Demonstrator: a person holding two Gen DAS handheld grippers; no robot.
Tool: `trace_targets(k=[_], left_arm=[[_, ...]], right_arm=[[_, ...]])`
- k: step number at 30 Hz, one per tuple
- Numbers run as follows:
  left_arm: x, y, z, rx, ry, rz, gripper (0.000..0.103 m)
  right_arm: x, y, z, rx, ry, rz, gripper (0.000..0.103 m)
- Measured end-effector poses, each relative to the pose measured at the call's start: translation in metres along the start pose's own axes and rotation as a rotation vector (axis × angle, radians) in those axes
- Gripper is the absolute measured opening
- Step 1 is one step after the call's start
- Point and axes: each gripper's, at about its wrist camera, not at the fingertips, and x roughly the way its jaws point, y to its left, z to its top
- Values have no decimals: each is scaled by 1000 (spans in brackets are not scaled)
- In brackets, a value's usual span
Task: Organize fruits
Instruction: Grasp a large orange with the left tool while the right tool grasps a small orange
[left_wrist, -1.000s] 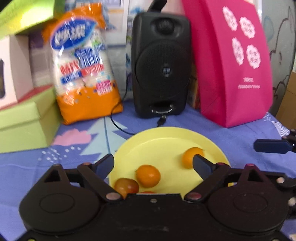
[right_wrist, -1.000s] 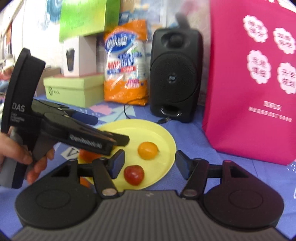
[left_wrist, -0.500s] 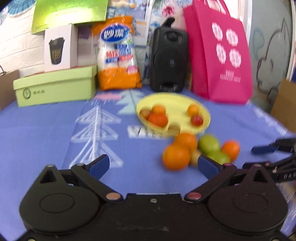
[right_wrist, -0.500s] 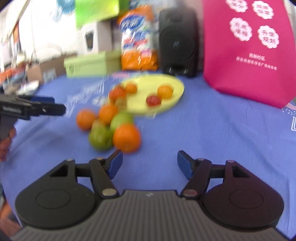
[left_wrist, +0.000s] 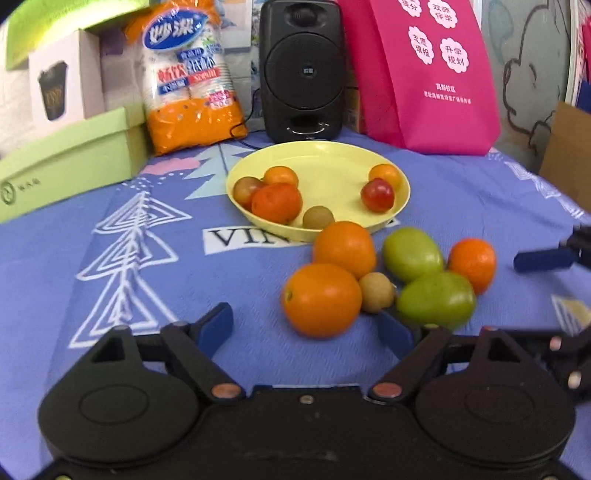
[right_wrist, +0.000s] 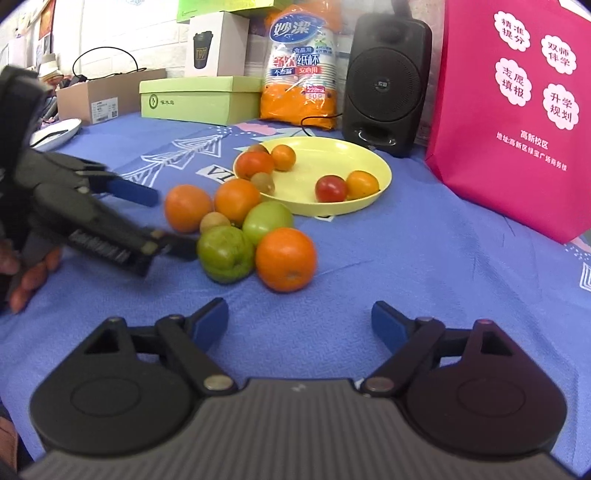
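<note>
Now we hover over loose fruit beside the yellow plate (left_wrist: 400, 184).
Our left gripper (left_wrist: 312, 326) and right gripper (right_wrist: 300, 325) both gape wide, holding nothing; the nearest orange (left_wrist: 321, 299) lies at the left gripper's twelve o'clock.

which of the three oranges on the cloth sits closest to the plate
The orange touching the plate rim, beside the small brown fruit on the plate. The other two oranges lie farther out, in the pile.

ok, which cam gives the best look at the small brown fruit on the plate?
Left wrist: the small brown fruit sits unobstructed at the yellow plate's near rim. Right wrist shows it too, farther off and tucked beside the red-orange fruit.
</note>
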Motion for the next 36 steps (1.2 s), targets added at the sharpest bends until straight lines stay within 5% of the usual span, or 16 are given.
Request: trace_targets(k=[1,6,18,22,27,29,36], left_arm=[[0,-3,-1,10,-2,3,83],[-4,-13,-5,70,-33,-42,40],[-19,3,-12,-20,-44,-13,39],[-28,12,-19,-56,-51,-10,39],[-30,11,-22,-50,-58,3,39],[-30,11,-22,-52,-60,2,39],[-30,11,-23,-56,-64,0,40]], right_arm=[[1,0,0,2,1,2,85],[1,-4,-3,30,2,21,85],[6,-3,3,1,4,19,85],[12,-6,9,-13,5,11,65],[29,0,21,-34,10,-1,56],[33,3,25,-43,11,8,40],[30,8,23,-24,0,-4,37]])
